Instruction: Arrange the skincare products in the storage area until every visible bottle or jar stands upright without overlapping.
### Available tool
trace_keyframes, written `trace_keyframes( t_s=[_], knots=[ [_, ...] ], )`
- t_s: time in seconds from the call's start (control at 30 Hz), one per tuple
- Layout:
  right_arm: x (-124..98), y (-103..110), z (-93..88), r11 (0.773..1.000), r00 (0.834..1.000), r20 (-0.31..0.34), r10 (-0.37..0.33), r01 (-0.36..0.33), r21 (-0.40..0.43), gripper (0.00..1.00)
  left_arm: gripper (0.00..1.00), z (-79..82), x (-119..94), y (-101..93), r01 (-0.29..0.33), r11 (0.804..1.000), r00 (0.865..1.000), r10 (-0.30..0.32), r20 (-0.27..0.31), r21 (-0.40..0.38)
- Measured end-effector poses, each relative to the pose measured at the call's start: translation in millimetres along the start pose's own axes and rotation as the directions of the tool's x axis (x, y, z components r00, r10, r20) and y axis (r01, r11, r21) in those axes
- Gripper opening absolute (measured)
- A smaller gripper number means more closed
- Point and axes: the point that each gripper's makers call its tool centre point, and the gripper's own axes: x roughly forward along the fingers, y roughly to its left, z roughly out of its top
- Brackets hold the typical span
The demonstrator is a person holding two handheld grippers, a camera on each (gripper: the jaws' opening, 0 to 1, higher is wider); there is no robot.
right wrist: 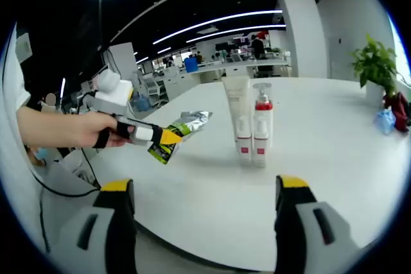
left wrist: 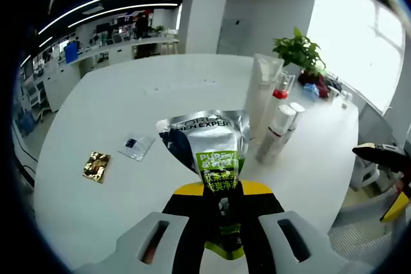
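Observation:
My left gripper point(left wrist: 221, 197) is shut on the lower end of a silver tube point(left wrist: 207, 136) with a green label, held in the air above the white table point(left wrist: 115, 107). Beyond it stand a tall white tube point(left wrist: 262, 94), a pump bottle with a red collar point(left wrist: 281, 91) and two small white bottles point(left wrist: 277, 131), all upright and close together. In the right gripper view a hand holds the left gripper point(right wrist: 168, 138) with the silver tube point(right wrist: 186, 125) left of the white tube point(right wrist: 237, 113) and pump bottle point(right wrist: 262, 123). My right gripper point(right wrist: 205, 213) is open, with nothing between its fingers, near the table edge.
A gold sachet point(left wrist: 96, 166) and a small clear sachet point(left wrist: 136, 145) lie flat on the table's left part. A potted plant point(left wrist: 298, 49) stands behind the bottles, with a blue object point(right wrist: 385, 120) beside it. The other gripper point(left wrist: 385, 157) shows at the right edge.

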Motion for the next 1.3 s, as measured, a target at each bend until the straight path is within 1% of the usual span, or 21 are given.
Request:
trace_keyframes(
  t_s=[0.13,0.3,0.37,0.43,0.6,0.73,0.83,1.0,1.1,1.13,1.23,1.3],
  knots=[
    [0.0,3.0,0.1,1.000,1.000,0.001,0.016,-0.016,0.004,0.89,0.14,-0.6,-8.4,-6.4,0.011,1.000,1.000,-0.011,0.015,0.013],
    [0.0,8.4,-0.9,0.999,0.999,-0.005,0.045,-0.045,-0.003,0.86,0.14,-1.3,-24.1,-17.9,0.027,0.999,0.999,-0.027,0.037,0.018],
    [0.0,11.1,-1.8,0.998,0.998,-0.011,0.058,-0.058,-0.006,0.83,0.14,-2.0,-28.8,-22.3,0.037,0.999,0.998,-0.039,0.046,0.033],
    [-0.4,12.9,-2.1,0.998,0.998,-0.013,0.064,-0.065,-0.008,0.79,0.14,-3.0,-35.0,-28.1,0.046,0.998,0.997,-0.049,0.055,0.045],
    [-0.6,16.6,-2.8,0.997,0.997,-0.021,0.077,-0.077,-0.021,0.76,0.14,-4.3,-46.7,-39.2,0.070,0.996,0.994,-0.074,0.076,0.049],
    [-2.1,21.1,-0.7,0.993,0.993,-0.013,0.118,-0.118,0.023,0.74,0.14,-3.1,-54.1,-48.6,0.097,0.995,0.990,-0.100,0.096,0.038],
    [-2.7,22.3,-1.2,0.988,0.990,-0.014,0.141,-0.140,0.065,0.70,0.14,-3.5,-57.9,-56.6,0.125,0.992,0.987,-0.128,0.102,0.037],
    [-4.0,29.5,3.1,0.977,0.982,-0.002,0.189,-0.188,0.099,0.62,0.14,-4.4,-60.9,-68.6,0.165,0.985,0.980,-0.168,0.106,0.043],
    [-1.2,35.7,12.6,0.964,0.974,0.032,0.223,-0.225,0.142,0.58,0.14,-4.7,-62.3,-74.5,0.188,0.981,0.976,-0.192,0.107,0.040],
    [1.8,38.8,19.8,0.954,0.969,0.062,0.240,-0.247,0.172,0.58,0.14,-5.0,-63.5,-77.9,0.200,0.979,0.973,-0.204,0.107,0.045],
    [9.4,40.7,33.4,0.939,0.960,0.109,0.257,-0.274,0.209,0.53,0.14,-4.5,-67.3,-84.5,0.222,0.974,0.968,-0.226,0.111,0.050],
    [15.6,41.2,42.9,0.925,0.955,0.142,0.260,-0.288,0.248,0.53,0.14,-4.0,-69.7,-88.7,0.239,0.970,0.963,-0.243,0.113,0.050]
  ],
)
